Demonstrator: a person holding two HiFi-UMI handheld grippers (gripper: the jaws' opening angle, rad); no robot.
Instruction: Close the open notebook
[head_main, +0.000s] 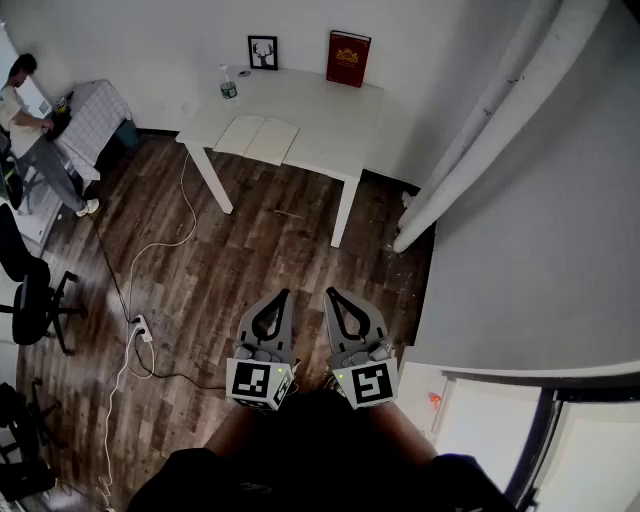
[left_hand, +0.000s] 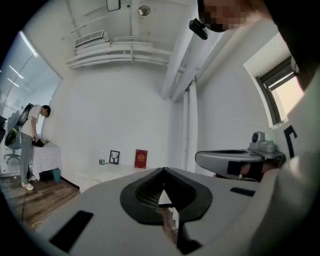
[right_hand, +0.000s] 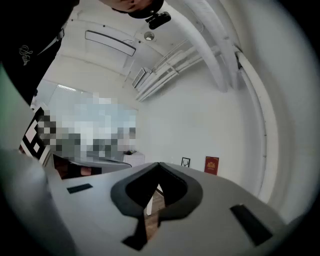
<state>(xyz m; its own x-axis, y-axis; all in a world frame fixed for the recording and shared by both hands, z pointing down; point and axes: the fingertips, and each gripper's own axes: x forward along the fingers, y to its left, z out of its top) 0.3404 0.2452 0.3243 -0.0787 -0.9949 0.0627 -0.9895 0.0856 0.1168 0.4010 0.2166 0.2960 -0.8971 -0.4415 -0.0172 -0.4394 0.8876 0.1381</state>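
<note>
The open notebook lies flat on the near-left part of a white table, far across the room in the head view. Both grippers are held side by side low in that view, close to the person's body and well short of the table, pointing toward it. My left gripper is shut, its tips meeting with nothing between them, as the left gripper view also shows. The jaws of my right gripper are likewise shut and empty in the right gripper view.
On the table stand a red book, a small framed picture and a bottle. A white pipe slants down at right. A cable and power strip lie on the wood floor; an office chair and a person are at left.
</note>
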